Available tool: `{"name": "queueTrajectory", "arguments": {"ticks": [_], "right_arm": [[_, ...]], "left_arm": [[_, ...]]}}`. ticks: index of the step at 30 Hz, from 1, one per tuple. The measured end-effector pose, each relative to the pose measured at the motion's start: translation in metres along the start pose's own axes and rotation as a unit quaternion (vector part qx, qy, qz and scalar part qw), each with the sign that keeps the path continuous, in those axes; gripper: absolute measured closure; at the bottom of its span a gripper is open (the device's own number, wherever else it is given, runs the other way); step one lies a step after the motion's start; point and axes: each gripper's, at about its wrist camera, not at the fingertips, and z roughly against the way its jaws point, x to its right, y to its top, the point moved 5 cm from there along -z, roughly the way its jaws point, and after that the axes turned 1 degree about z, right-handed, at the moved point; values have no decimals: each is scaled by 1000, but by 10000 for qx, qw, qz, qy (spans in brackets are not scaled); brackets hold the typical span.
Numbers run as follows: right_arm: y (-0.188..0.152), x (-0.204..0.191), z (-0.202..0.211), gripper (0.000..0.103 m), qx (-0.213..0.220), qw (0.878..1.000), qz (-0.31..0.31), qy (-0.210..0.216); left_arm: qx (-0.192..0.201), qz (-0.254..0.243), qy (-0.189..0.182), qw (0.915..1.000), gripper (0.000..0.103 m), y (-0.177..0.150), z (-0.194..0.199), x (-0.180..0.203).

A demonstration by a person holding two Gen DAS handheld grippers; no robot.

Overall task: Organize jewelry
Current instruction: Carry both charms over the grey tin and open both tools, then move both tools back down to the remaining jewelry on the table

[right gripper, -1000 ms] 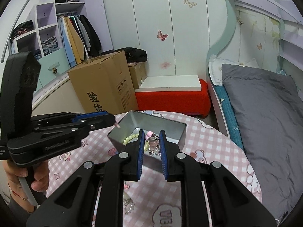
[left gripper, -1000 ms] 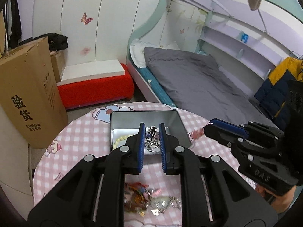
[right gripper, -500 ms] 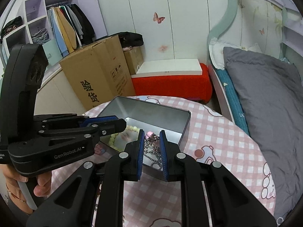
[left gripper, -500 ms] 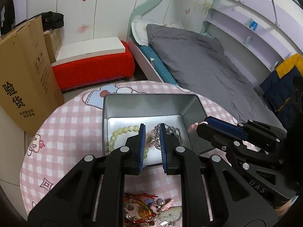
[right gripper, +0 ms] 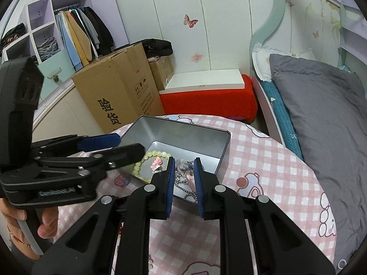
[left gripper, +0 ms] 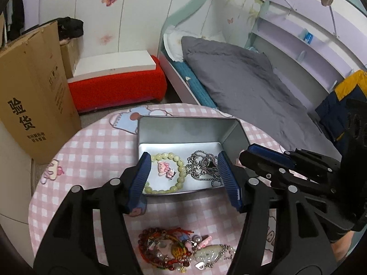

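A silver metal tin (left gripper: pixel 188 126) (right gripper: pixel 183 133) stands on the round pink checked table. Inside lie a pale green bead bracelet (left gripper: pixel 181 167) (right gripper: pixel 149 155), a small pink charm (left gripper: pixel 164 168) (right gripper: pixel 157 163) and a silver chain necklace (left gripper: pixel 204 167) (right gripper: pixel 183 183). My left gripper (left gripper: pixel 183 176) is open wide above the tin's near edge, empty. My right gripper (right gripper: pixel 184 178) hangs over the tin's right part, jaws narrowly apart, with a pink piece (right gripper: pixel 191 178) and the chain between them. A heap of loose jewelry (left gripper: pixel 179 249) lies on the table nearest me.
A cardboard box (right gripper: pixel 119 91) stands on the floor left of the table. A red bench (left gripper: pixel 114 89) and a bed with a grey blanket (left gripper: pixel 240 80) lie beyond. The table edge (left gripper: pixel 36 197) curves close on the left.
My left gripper has opened from shut, and the silver chain and pink charm now lie in the tin. Both grippers have moved lower over the tin.
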Motion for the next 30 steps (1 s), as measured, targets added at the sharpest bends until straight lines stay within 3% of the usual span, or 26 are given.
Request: {"name": "queueTrajectory", "arguments": {"ticks": [5, 14, 30], "right_arm": [[3, -5, 18, 80, 175, 9998, 37, 3], [-12, -20, 47, 78, 254, 9996, 142, -30], [-95, -47, 31, 77, -488, 9987, 130, 66]], "left_arm": [[165, -43, 49, 9998, 43, -2, 24, -3], [384, 46, 241, 9990, 43, -27, 68, -16], [-168, 356, 488, 9980, 43, -111, 52, -39]]}}
